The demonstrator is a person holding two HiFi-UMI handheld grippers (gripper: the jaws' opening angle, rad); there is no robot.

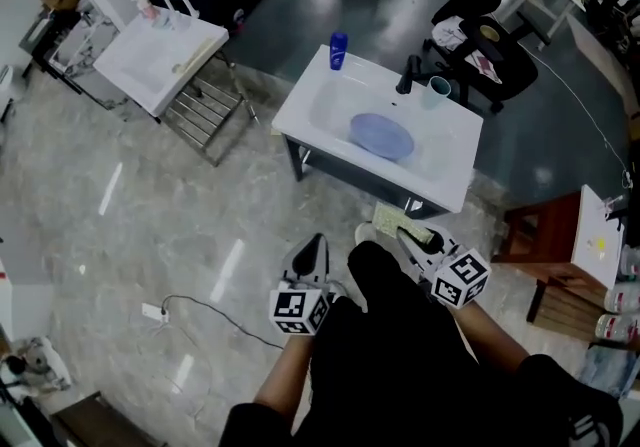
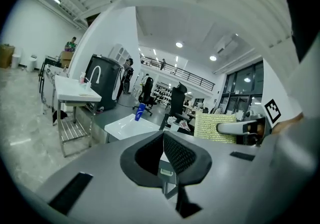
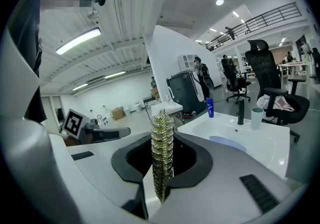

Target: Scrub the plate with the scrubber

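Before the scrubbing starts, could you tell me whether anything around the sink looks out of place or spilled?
Nothing stands out. The plate lies flat in the sink, the blue bottle and the cup stand upright on its rim, and the scrubber is clamped edge-on in the right tool. No spill shows.

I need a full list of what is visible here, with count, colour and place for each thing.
sink unit: one, white, middle of the floor ahead
plate: one, blue, inside the sink basin
bottle: one, blue, sink's far left corner
faucet: one, black, sink's far edge
cup: one, pale green, beside the faucet
second sink: one, white, far left
office chair: one, black, behind the sink unit
stool: one, brown wood, right side
scrubber: one, yellow-green, between the right gripper's jaws
left gripper: one, grey, low centre, jaws shut, empty
right gripper: one, grey, low centre, shut on the scrubber
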